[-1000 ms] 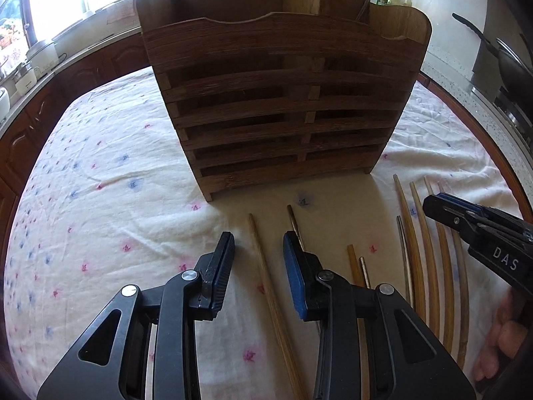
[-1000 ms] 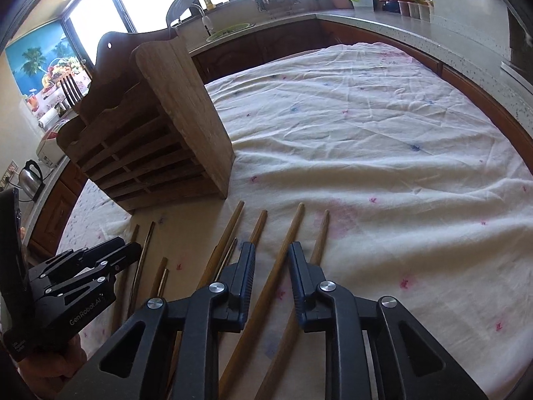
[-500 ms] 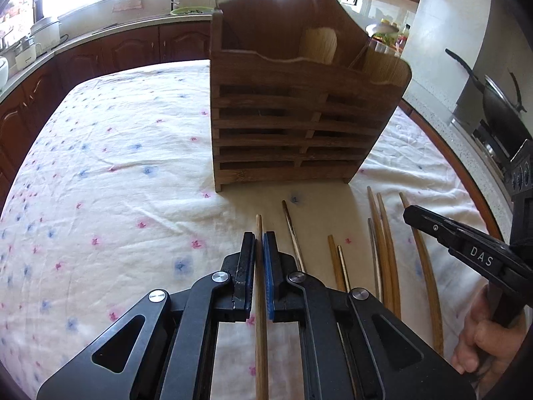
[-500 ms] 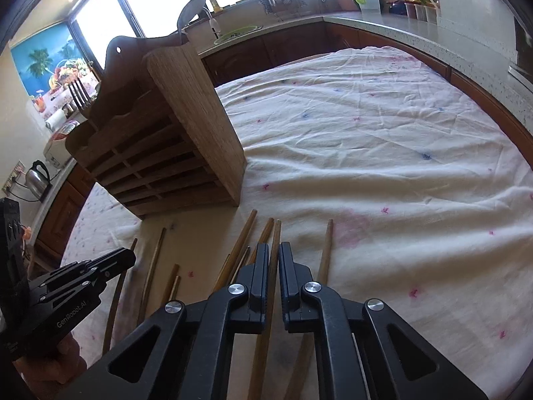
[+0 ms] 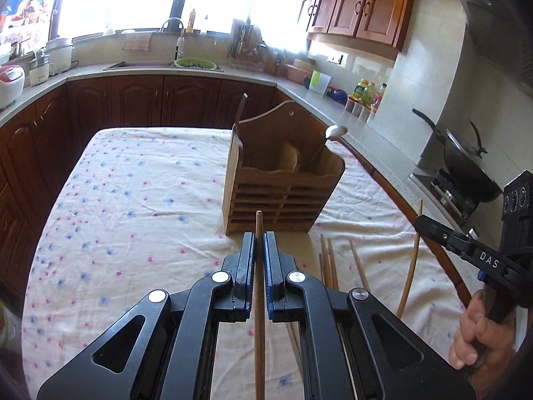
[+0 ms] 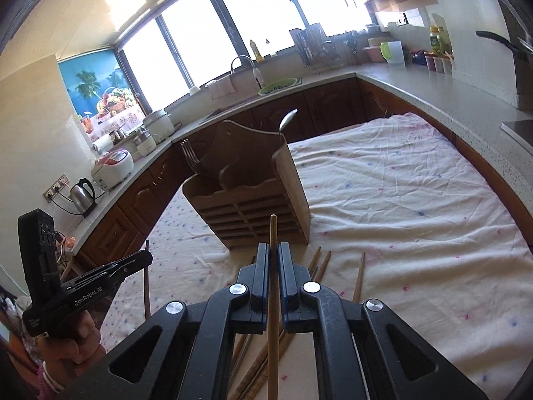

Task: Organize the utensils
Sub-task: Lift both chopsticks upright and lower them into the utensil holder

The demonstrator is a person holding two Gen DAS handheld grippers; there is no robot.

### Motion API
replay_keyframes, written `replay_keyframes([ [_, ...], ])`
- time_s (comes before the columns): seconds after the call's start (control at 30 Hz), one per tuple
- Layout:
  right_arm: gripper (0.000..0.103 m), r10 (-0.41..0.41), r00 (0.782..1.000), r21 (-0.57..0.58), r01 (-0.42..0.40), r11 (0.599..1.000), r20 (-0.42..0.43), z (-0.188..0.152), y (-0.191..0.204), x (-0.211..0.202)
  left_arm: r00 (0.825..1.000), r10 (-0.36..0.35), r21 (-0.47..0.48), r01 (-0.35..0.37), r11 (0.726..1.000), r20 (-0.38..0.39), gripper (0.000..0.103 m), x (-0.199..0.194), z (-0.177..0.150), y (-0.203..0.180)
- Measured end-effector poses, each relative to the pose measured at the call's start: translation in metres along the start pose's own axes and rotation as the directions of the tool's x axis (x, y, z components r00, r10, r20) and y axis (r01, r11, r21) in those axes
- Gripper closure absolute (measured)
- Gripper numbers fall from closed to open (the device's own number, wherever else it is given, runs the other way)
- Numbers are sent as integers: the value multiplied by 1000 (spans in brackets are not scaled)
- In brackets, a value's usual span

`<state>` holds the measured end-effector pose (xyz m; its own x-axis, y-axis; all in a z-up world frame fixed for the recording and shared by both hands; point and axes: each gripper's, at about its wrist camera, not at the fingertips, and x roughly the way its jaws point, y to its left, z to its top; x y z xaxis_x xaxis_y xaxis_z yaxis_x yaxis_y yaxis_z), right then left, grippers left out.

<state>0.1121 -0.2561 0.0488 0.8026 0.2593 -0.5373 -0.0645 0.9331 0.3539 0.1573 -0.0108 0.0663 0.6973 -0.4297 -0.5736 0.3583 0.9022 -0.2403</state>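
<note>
Left tool (image 5: 259, 238): squeezed tight on one chopstick (image 5: 259, 266).
Right tool (image 6: 273, 248): squeezed tight on another chopstick (image 6: 273, 286).
Wooden holder (image 5: 279, 196): stood ahead of both tools.
Loose chopsticks (image 5: 329, 260): lay on the tabletop (image 5: 133, 200) below the tools.

Chopstick (image 5: 259, 300) lower ends cut off, holder (image 5: 283, 193) contents perhaps indistinct

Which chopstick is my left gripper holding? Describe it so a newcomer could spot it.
Start at the slatted wooden utensil caddy on the floral tablecloth. In front of it, the left gripper clamps one wooden chopstick. Unlike the loose chopsticks lying flat, it is lifted, pointing at the caddy.
</note>
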Motion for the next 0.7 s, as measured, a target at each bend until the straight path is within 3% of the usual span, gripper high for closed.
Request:
replay_keyframes([
  [0.3, 98, 33, 993, -29, -30, 999, 110, 23, 16, -41, 994, -23, 15, 22, 1000, 103, 98, -37, 16, -9],
  [0.7, 98, 49, 986, -44, -43, 998, 161, 40, 24, -45, 989, -6, -1, 7, 1000, 149, 99, -47, 27, -4],
])
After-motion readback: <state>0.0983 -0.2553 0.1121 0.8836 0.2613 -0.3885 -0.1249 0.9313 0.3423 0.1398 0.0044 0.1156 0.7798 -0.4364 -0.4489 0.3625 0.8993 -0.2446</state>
